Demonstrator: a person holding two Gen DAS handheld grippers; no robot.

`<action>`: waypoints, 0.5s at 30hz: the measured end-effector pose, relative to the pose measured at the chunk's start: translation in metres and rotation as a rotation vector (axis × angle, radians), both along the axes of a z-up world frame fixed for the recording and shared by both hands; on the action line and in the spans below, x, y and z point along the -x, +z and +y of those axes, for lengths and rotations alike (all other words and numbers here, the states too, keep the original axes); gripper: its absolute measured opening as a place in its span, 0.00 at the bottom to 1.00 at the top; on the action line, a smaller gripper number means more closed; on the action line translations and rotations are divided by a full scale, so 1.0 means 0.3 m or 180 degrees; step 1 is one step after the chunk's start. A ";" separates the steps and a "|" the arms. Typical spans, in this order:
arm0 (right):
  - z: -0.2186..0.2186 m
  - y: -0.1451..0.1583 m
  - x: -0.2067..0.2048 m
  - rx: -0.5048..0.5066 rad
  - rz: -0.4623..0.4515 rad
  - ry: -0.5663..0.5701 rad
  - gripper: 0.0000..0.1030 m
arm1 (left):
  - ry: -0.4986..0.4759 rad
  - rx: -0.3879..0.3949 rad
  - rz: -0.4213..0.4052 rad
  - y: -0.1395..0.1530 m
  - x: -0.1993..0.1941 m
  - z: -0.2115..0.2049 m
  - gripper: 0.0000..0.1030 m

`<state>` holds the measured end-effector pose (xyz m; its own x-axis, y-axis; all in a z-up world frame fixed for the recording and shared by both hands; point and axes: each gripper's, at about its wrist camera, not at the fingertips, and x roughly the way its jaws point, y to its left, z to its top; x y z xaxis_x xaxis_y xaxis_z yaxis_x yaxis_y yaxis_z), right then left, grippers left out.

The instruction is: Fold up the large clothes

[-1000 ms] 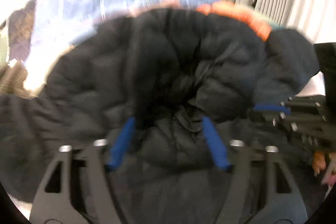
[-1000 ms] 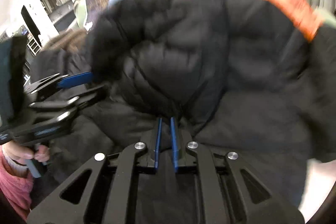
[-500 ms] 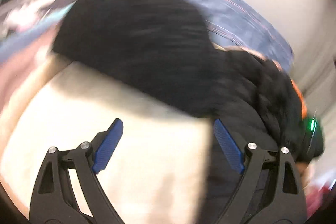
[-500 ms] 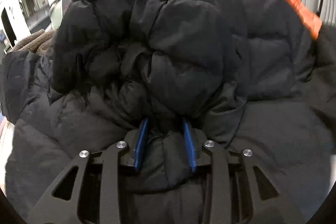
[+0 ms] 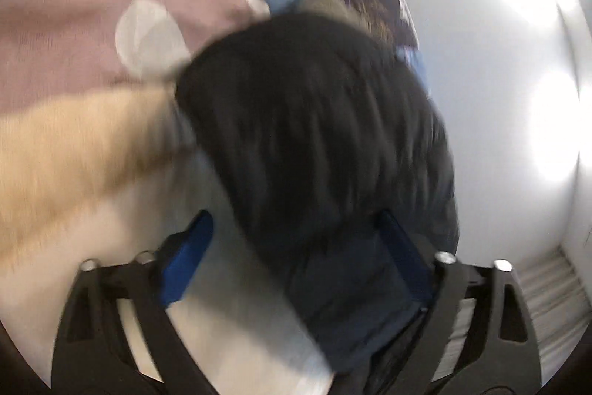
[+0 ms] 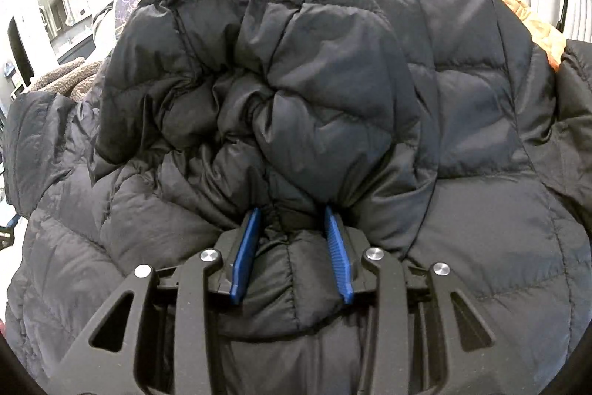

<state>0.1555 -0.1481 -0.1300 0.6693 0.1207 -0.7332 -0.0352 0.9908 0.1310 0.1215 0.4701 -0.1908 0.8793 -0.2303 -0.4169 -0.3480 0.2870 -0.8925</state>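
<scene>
Right view: jacket (image 6: 333, 80) fills centre, above my right gripper (image 6: 292, 247) | towel (image 6: 63, 76) mid-left, behind jacket | left view: blanket (image 5: 92, 6) upper left.

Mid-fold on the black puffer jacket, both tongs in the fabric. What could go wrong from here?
1. The right tongs have just been opening around a bunched fold of the jacket; the slick, puffy fill could spring back and undo the fold.
2. The left tongs, which have just been closing, straddle the jacket's edge in a blurred view; they may catch only a thin layer, or the blanket underneath.
</scene>
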 end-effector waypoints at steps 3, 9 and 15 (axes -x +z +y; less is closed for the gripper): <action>0.022 -0.009 -0.009 0.0002 0.0001 -0.0002 0.38 | 0.0045 -0.0108 -0.0182 0.075 0.015 0.012 0.19; 0.007 -0.001 -0.004 0.0031 0.0001 -0.0002 0.38 | -0.0266 -0.1255 -0.0990 0.522 0.089 -0.166 0.09; 0.019 0.000 -0.010 -0.0023 -0.0004 -0.0004 0.39 | -0.1440 -0.2206 -0.1858 0.905 0.055 -0.723 0.09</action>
<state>0.1586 -0.1425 -0.1301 0.6704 0.1253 -0.7313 -0.0341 0.9898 0.1383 0.1049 0.2533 0.0806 0.8785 -0.4628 -0.1181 0.3593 0.8033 -0.4750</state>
